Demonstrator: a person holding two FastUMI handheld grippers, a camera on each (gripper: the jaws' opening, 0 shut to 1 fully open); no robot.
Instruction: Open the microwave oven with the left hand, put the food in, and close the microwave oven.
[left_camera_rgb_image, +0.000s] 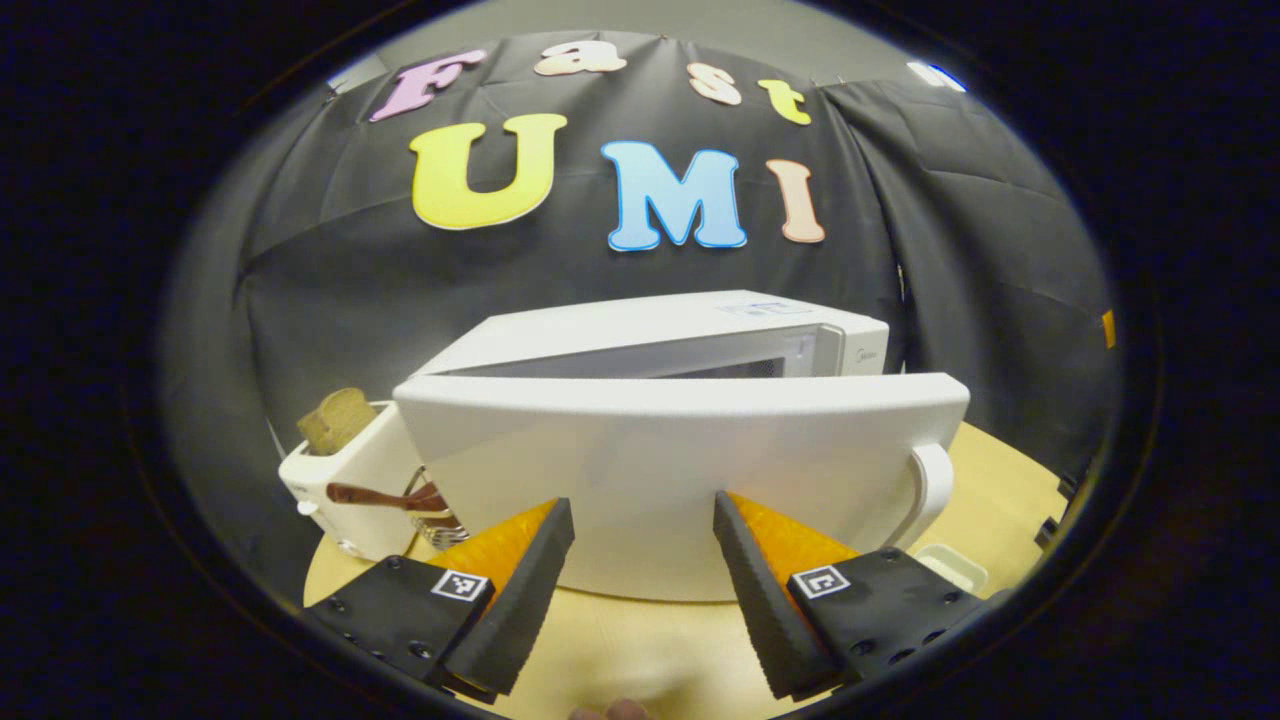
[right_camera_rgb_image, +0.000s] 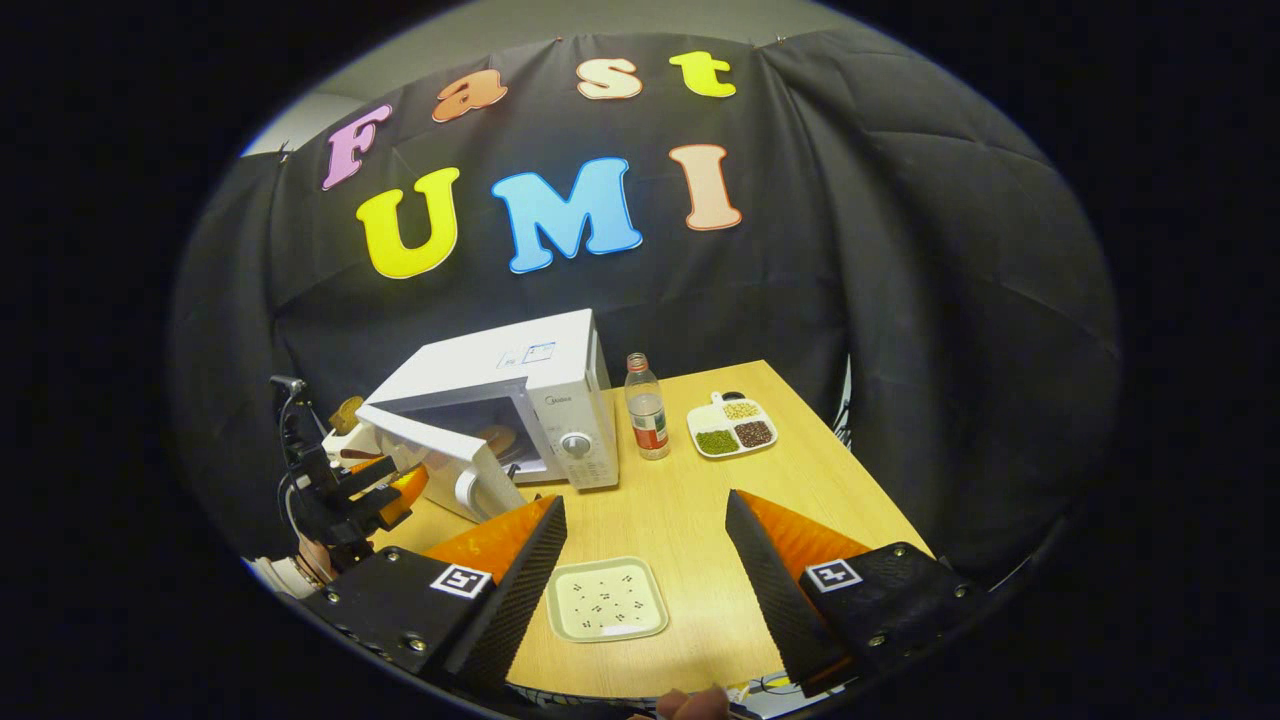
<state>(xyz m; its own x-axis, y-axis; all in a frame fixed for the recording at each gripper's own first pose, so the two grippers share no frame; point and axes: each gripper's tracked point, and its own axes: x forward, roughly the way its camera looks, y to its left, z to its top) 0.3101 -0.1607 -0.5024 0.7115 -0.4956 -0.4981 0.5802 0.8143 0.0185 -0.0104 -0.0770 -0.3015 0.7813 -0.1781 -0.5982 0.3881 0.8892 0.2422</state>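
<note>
Microwave: door ajar, food inside. Toaster: bread in slot. Divided plate: three fillings. My left gripper and right gripper: spread wide, empty.

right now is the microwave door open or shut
Partly open: the door swings out from the microwave, leaving the cavity exposed.

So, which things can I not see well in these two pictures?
- Microwave cavity: in the left gripper view the half-open door hides it; in the right gripper view, too small to identify the orange item inside.
- Basket beside the toaster: mostly hidden by the door.
- Left gripper: small, open or shut unclear there.
</note>
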